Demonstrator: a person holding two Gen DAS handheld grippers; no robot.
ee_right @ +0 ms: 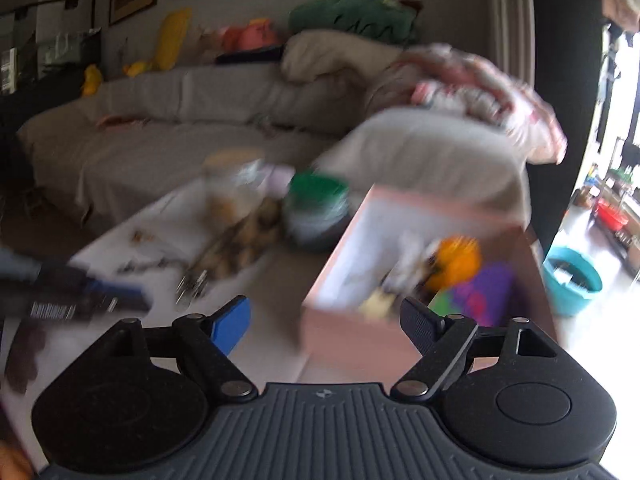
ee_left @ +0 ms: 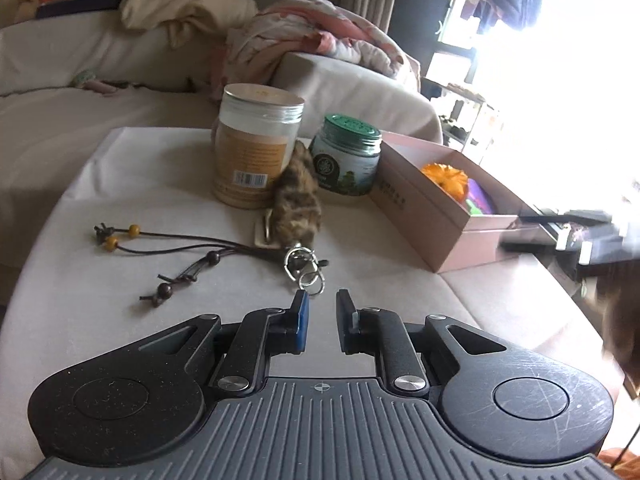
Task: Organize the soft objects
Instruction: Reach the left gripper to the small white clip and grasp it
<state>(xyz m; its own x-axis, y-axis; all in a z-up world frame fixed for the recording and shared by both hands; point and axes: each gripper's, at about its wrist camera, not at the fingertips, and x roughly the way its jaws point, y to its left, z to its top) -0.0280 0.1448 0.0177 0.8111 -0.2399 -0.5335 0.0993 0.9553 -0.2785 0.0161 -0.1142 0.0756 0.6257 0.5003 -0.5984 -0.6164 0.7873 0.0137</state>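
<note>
A mottled brown-and-tan furry keychain charm (ee_left: 299,196) lies on the cream cloth-covered table (ee_left: 160,168), its long axis running away from the left camera: the fluffy far end leans against the tall tan-labelled jar with a silver lid (ee_left: 256,144) and sits just beside the squat glass jar with a green lid (ee_left: 346,156), while the near end carries a silver clasp and key rings (ee_left: 305,270) pointing back toward the left gripper (ee_left: 322,300). That gripper hovers low, its jaws parted by a narrow gap with nothing between them, the blue-padded finger just short of the rings. Dark cords strung with wooden beads (ee_left: 160,256) trail leftward from the clasp. To the right stands an open pink cardboard box (ee_left: 448,232) holding an orange plush flower (ee_left: 444,176) and something purple. The right gripper (ee_right: 326,316) (its view is heavily blurred) has its jaws spread wide and empty, near the box's front edge.
</note>
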